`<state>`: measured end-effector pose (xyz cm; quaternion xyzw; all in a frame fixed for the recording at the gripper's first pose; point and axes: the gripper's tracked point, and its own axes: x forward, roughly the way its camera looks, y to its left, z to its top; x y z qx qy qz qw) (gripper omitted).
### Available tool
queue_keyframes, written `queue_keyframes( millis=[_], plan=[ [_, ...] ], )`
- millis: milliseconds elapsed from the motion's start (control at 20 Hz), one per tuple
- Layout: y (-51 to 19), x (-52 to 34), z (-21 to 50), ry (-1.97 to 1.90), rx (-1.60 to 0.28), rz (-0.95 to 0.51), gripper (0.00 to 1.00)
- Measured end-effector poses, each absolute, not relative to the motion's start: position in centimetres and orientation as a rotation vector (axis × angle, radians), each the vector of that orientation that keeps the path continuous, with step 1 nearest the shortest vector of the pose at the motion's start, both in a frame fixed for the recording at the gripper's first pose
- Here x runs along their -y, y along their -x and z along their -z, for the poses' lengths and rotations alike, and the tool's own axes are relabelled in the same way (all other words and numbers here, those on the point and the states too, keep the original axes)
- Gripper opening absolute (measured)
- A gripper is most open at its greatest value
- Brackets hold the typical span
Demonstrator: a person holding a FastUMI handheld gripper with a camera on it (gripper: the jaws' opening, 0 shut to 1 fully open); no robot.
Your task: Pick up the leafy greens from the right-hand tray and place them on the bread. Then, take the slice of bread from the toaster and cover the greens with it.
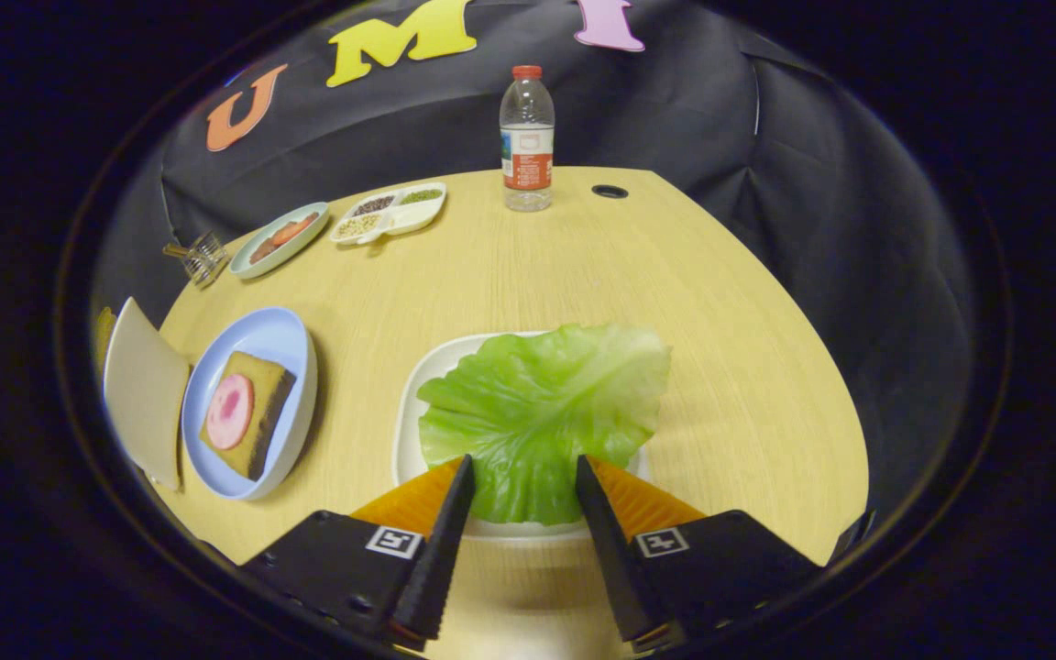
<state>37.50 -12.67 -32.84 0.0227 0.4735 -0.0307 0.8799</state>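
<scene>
At my ten o'clock the bread slice, topped with a pink round, waits on a blue plate. My gripper stands wide, fingers straddling the lettuce leaf's near end, which spreads toward one o'clock on its white tray. The wooden table lies bare at three o'clock.

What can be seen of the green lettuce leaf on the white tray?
The light green lettuce leaf is one broad, veined, crinkled piece with a wavy edge. It lies flat across the white square tray, its far edge overhanging the rim. Its narrow stem end sits between the open gripper fingers; whether they touch it is unclear.
</scene>
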Motion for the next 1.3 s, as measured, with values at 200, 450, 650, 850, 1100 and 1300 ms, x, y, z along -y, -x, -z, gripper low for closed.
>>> queue_keyframes(
  millis=[200, 450, 650, 850, 1100, 1300],
  plan=[
    [-37.7, 12.3, 32.8, -0.099, -0.999, 0.083, 0.28],
    [-37.4, 12.2, 31.9, -0.108, -0.991, 0.112, 0.0],
    [-36.9, 11.5, 28.4, -0.088, -0.93, 0.075, 0.0],
    [-36.1, 9.0, 25.5, -0.073, -0.894, 0.021, 0.0],
    [-35.7, 2.7, 21.9, -0.023, -0.845, -0.083, 0.0],
    [-35.8, -5.1, 19.3, -0.018, -0.786, -0.189, 0.0]
  ],
)
